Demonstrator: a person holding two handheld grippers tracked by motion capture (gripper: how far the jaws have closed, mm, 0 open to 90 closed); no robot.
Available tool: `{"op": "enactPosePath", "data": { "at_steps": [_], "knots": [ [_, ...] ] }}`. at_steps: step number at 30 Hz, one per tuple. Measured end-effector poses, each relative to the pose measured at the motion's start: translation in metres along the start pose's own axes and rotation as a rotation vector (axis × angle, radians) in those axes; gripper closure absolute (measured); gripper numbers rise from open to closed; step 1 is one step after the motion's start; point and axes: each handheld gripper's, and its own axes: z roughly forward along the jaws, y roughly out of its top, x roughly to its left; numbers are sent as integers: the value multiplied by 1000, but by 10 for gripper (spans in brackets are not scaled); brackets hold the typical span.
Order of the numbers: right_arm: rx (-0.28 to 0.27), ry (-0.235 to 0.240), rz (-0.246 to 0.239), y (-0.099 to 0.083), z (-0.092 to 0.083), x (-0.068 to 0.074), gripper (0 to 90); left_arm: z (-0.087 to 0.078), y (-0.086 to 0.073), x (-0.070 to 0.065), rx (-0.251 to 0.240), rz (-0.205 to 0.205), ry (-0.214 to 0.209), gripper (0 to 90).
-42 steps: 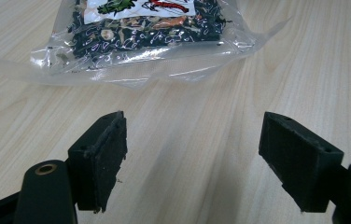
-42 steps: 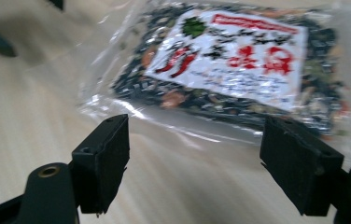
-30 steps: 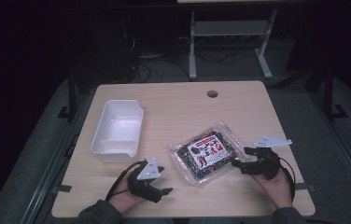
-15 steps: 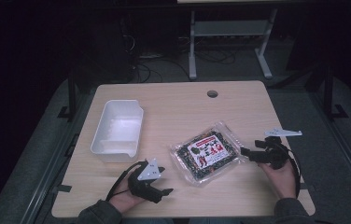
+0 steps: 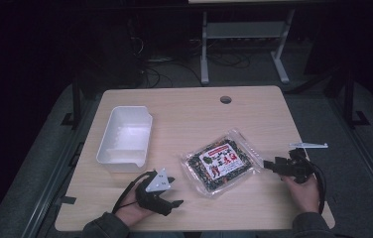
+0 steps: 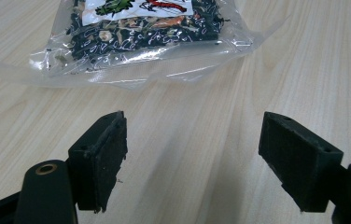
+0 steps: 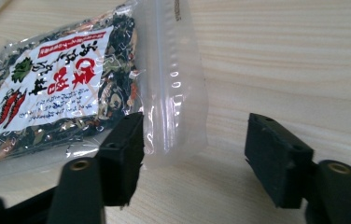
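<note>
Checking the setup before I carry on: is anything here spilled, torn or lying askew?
Nothing is spilled or torn. The clear plastic packet of dark dried greens lies flat and sealed, only skewed to the edges of the wooden table. The white plastic tub stands upright.

We look down on a pale wood-grain rectangular table (image 5: pixel 189 119) with rounded corners and a small round dark cable hole (image 5: pixel 225 99) near its far edge. It stands on a grey carpeted floor (image 5: pixel 45 158), dim around the edges. Beyond the table we see a grey metal frame with two upright legs and a shelf-like crossbar (image 5: pixel 244 34), and a tangle of dark cables (image 5: pixel 159 64) lying on the floor beside it. The room behind sinks into near darkness; light falls mainly on the tabletop, leaving the walls impossible to make out.
</note>
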Motion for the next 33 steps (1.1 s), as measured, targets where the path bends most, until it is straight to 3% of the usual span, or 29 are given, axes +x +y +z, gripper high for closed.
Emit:
{"op": "enactPosePath", "data": {
  "at_steps": [10,12,18,22,26,33],
  "knots": [
    [20,58,37,-1,7,0,532,0,0,-1,-5,3,4,231],
    [12,78,47,-2,7,0,609,0,0,-1,-4,3,5,231],
    [29,102,64,-3,11,-1,734,1,1,-1,-2,4,4,231],
    [12,118,70,-2,9,-1,802,0,0,-1,-8,2,5,231],
    [-15,139,64,-1,5,1,877,-1,1,0,-11,1,5,231],
    [-44,158,1,6,-6,13,888,-4,0,3,-29,-14,1,232]
  ]
}}
